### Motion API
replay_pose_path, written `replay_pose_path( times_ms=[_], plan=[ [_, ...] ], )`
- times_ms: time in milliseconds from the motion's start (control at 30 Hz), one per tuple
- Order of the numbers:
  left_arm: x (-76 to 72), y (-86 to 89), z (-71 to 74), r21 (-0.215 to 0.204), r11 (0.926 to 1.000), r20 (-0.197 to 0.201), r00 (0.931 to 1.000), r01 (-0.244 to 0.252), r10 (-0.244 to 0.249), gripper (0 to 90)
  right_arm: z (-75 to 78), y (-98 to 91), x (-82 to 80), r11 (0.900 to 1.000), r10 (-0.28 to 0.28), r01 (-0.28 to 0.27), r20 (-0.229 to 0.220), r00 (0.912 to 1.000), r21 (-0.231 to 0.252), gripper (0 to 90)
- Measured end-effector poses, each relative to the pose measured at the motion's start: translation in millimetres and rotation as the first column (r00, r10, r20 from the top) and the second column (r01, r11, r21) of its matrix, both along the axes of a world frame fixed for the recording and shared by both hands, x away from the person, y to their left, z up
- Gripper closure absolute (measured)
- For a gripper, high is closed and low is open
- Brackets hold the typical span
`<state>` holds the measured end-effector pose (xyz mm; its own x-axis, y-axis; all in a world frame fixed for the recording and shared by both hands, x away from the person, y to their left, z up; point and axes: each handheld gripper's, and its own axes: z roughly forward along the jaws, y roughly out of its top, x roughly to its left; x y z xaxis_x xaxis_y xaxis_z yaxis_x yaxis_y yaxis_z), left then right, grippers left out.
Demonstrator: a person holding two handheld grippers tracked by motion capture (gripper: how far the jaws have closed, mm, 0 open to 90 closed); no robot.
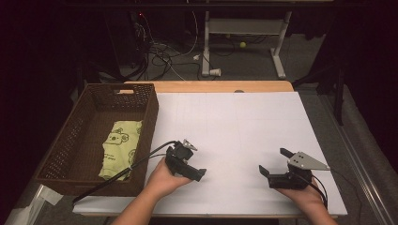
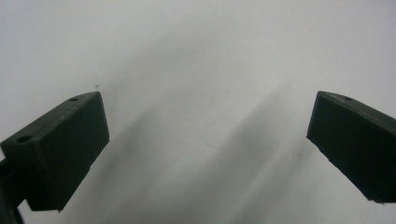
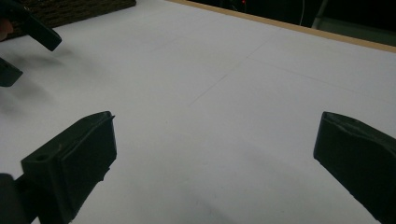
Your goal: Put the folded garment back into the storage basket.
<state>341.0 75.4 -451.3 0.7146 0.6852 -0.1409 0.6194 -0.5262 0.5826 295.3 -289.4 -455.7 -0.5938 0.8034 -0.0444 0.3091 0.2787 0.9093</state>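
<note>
A person holds my left gripper (image 1: pixel 196 171) low over the white sheet (image 1: pixel 234 126), just right of the brown wicker basket (image 1: pixel 75 140). Its jaws stand open with nothing between them (image 2: pixel 208 135), and bare white sheet lies close below. My right gripper (image 1: pixel 274 161) is near the sheet's front right, open and empty (image 3: pixel 215 154), pointing left across the sheet. The right gripper view also takes in the left gripper (image 3: pixel 23 51) at its top left. A light green cloth (image 1: pixel 119 147) with a koala print lies in the basket.
The basket (image 3: pixel 79 9) takes up the table's left side. The wooden table edge (image 1: pixel 211 86) runs along the back. Beyond it, the floor holds cables (image 1: pixel 159 56) and a white desk frame (image 1: pixel 244 28). White sheet stretches between and beyond the grippers.
</note>
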Motion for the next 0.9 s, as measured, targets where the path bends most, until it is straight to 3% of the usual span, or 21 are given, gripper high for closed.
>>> replay_pose_path(
  times_ms=[200,333,500,633,733,767,800,900],
  plan=[
    [-9.5,8.6,4.2,-0.133,0.9909,0.122,0.9919,-0.019,0.035,0.0,-0.4,-0.1,-5.6,1.0,0.002,-0.002,0.01,0.9999,-0.002,0.7],
    [-15.4,16.4,4.1,-0.194,0.9806,0.2,0.9775,-0.028,0.068,0.0,-0.9,-1.4,-9.6,1.0,-0.003,0.003,0.013,0.9999,0.004,0.7],
    [-25.7,26.8,-1.8,-0.252,0.9678,0.276,0.9583,0.0,0.072,0.0,-0.6,-4.2,-17.2,0.9995,-0.007,0.006,0.034,0.9994,0.032,0.7],
    [-35.3,34.3,-11.4,-0.265,0.9643,0.3,0.9498,-0.009,0.091,0.0,1.4,-6.3,-22.4,0.9987,-0.009,0.006,0.055,0.9984,0.051,0.7],
    [-43.6,40.0,-19.9,-0.309,0.9511,0.305,0.9474,0.002,0.097,0.0,1.9,-7.8,-24.5,0.9984,-0.01,0.007,0.066,0.9977,0.055,0.7],
    [-44.6,39.4,-19.8,-0.309,0.9512,0.318,0.9426,0.0,0.103,0.0,1.8,-8.9,-26.1,0.9985,-0.011,0.007,0.065,0.9978,0.054,0.6],
    [-44.6,39.4,-19.8,-0.309,0.9512,0.318,0.9426,0.0,0.103,0.0,1.7,-9.9,-27.2,0.9984,-0.01,0.007,0.067,0.9977,0.056,0.7],
    [-44.9,38.6,-19.6,-0.348,0.9373,0.367,0.916,-0.026,0.161,0.0,1.9,-12.0,-29.0,0.9978,-0.016,0.011,0.067,0.9977,0.066,0.6]
  ],
)
